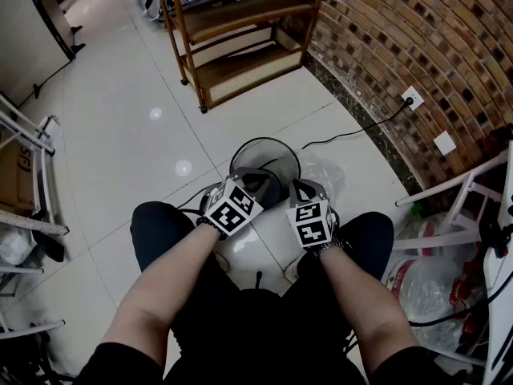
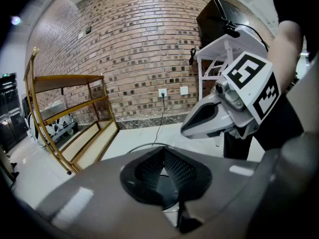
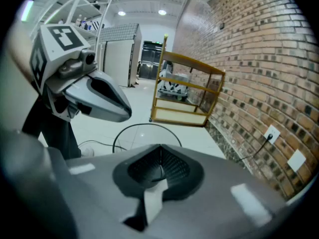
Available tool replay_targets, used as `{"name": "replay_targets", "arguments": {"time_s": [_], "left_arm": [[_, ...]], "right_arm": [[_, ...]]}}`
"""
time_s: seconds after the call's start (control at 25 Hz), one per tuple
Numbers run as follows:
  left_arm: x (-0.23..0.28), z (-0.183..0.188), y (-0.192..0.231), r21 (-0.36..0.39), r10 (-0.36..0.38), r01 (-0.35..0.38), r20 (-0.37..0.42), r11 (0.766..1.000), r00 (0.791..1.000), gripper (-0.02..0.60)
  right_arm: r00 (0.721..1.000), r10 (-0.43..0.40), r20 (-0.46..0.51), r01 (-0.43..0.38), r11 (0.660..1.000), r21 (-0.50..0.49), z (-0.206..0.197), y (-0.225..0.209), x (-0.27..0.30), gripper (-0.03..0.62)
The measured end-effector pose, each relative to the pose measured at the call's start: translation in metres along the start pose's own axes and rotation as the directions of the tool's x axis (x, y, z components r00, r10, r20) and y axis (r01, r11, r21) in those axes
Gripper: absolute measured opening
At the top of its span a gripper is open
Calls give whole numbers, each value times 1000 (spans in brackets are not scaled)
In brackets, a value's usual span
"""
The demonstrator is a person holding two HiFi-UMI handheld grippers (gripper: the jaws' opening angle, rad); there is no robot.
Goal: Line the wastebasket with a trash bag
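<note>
Head view, lower centre: left tool (image 1: pixel 258 184) and right tool (image 1: pixel 303 191), side by side above the knees, both tipped down toward the floor. Both gripper views: jaws shut tight, with nothing gripped that could be made out. Pale sliver at the right tool's closed tips, not identified.

Wastebasket (image 1: pixel 276 145): stood upright on the white floor tiles just beyond the tool tips, centre of frame. Dark round rim, see-through wall, unlined as far as could be judged. Crumpled clear film (image 1: pixel 325 175) lay just beside its right flank; likely the trash bag, not confirmed.

Step in hand, as judged: fetching the bag, not yet begun. Called for opening one tool and pinching a single layer of film at an edge, then finding the mouth with the other tool before spreading it over the rim. Thin film likely to cling and slip; light basket likely to tip if pulled on.

Surroundings: wooden shelf unit (image 1: pixel 240 30), upper centre. Brick wall (image 1: pixel 401 38), upper right, with socket (image 1: pixel 411 99) and black cable (image 1: pixel 353 133) trailing over the floor close behind the basket, a possible snag. White rack (image 1: pixel 457 207) at right edge, well apart.
</note>
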State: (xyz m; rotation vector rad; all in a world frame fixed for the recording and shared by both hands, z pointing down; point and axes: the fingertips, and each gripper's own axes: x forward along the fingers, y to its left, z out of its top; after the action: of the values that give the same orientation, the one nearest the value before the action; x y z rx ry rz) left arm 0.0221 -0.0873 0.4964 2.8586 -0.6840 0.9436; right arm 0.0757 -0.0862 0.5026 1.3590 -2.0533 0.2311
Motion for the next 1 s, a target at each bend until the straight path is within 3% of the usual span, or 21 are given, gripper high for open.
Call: {"name": "replay_targets", "arguments": {"time_s": [0.28,0.48,0.72,1.0], "left_arm": [[12,13,-5,15,-17,16,16,1000,1000,2],[32,24,-13,34,-27,26,15,999,1000,2],[59,41,-23,46,-41,40,17,998,999,2],[83,39,-24,32,-50,51,-19,998,999,2]], "right_arm": [[998,-37,-43,35,999,-29,-12,-13,-3,30],[990,-68,-124,64,997,-40,-43,-27,-6,75],[957,-126,-261,122,992,-30,-93,-52,1,153],[923,-175,-342,165,985,-59,-127,-77,20,186]]}}
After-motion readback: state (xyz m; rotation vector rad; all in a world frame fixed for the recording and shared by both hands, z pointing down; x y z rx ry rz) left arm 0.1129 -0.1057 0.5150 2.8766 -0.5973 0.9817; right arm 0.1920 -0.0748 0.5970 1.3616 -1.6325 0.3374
